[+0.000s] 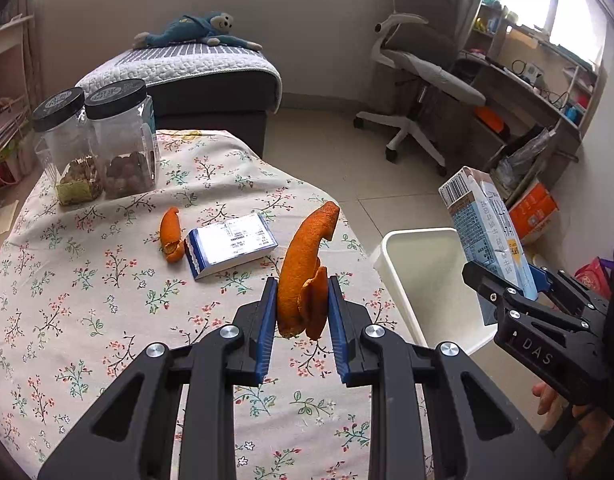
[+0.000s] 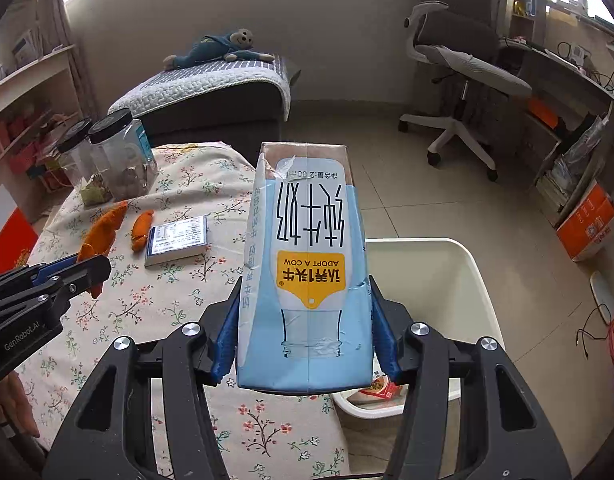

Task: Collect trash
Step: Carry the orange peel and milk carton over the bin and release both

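My left gripper [image 1: 301,300] is shut on a long curl of orange peel [image 1: 303,268], held above the flowered tablecloth [image 1: 107,300]. That peel [image 2: 101,232] and the left gripper [image 2: 87,270] also show at the left of the right wrist view. My right gripper [image 2: 305,328] is shut on a light blue milk carton [image 2: 307,272], upside down, held over the table's edge beside the white bin [image 2: 459,276]. In the left wrist view the carton [image 1: 483,232] hangs above the bin [image 1: 423,272]. A second peel [image 1: 172,236] and a small blue-and-white box [image 1: 231,244] lie on the table.
Two clear jars with black lids [image 1: 95,144] stand at the table's far left. The bin holds a red wrapper [image 2: 381,392]. A grey sofa with a blue plush monkey [image 1: 199,32], a white office chair [image 1: 419,76], a desk and an orange carton [image 2: 587,224] are beyond.
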